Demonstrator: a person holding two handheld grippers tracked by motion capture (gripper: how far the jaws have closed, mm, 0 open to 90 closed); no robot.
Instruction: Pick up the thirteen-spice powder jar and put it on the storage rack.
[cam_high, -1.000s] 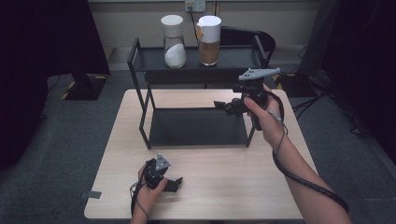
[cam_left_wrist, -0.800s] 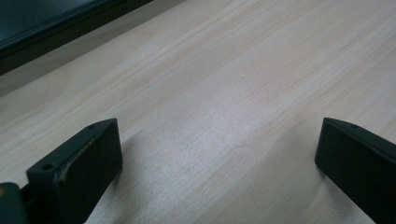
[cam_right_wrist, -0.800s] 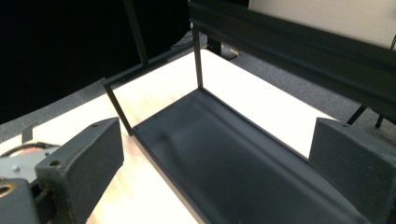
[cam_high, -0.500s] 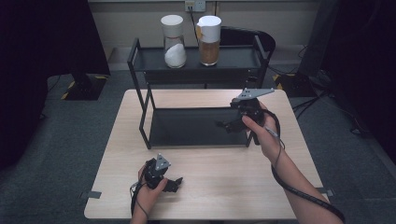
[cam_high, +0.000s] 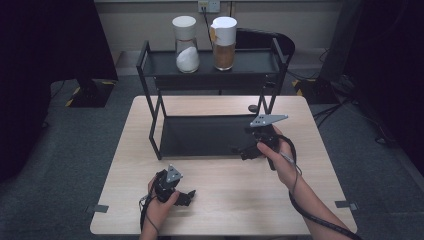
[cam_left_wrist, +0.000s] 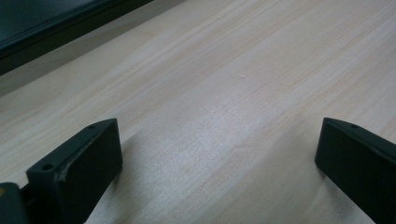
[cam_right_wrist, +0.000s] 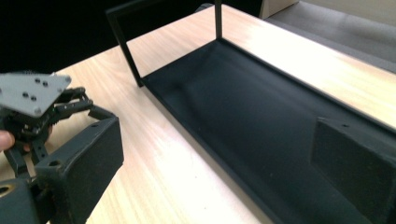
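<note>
Right gripper (cam_high: 239, 150), jaws spread and holding nothing, hovers over the front edge of the black rack (cam_high: 210, 135), whose 2 jars (cam_high: 186, 44) stand on the shelf above and beyond it, so a lift toward them probably comes next.
</note>
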